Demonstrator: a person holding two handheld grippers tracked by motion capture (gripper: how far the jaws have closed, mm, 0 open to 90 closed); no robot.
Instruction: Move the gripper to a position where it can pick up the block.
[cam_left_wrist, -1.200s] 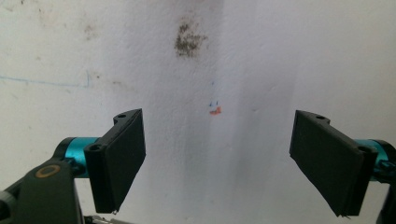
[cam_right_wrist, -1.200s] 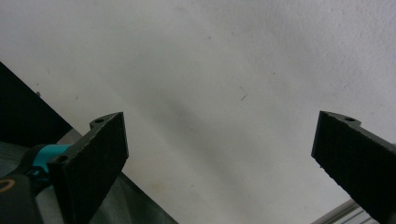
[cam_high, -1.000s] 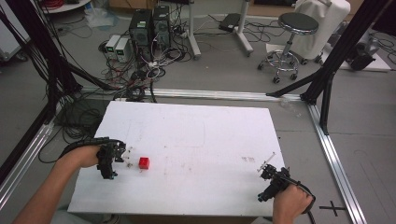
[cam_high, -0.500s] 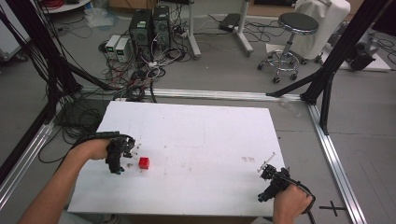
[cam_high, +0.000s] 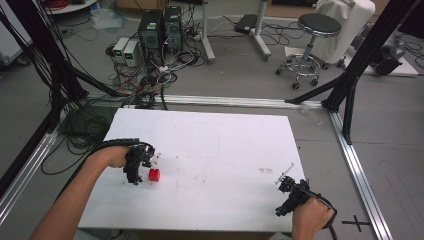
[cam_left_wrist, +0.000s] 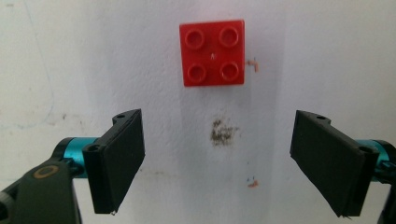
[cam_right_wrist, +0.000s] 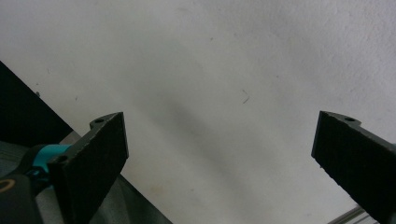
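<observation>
A white table (cam_high: 210, 150) stands in a lab with cables, computers and a stool on the floor behind it. A red brick (cam_high: 154, 174), square with four studs and no long axis, lies at the left centre of the high view, well inside every table edge.

The left gripper (cam_high: 141, 161) is just beside the brick, jaws spread wide and empty. In the left gripper view the brick (cam_left_wrist: 213, 52) sits at upper centre, ahead of the jaws and slightly left of their midline.

The right gripper (cam_high: 289, 192) is at lower right near the front edge, well apart from the brick, jaws spread on nothing.

Judgement: the left gripper is nearer; advancing forward would bring the brick between its jaws. The surrounding table is bare.
</observation>
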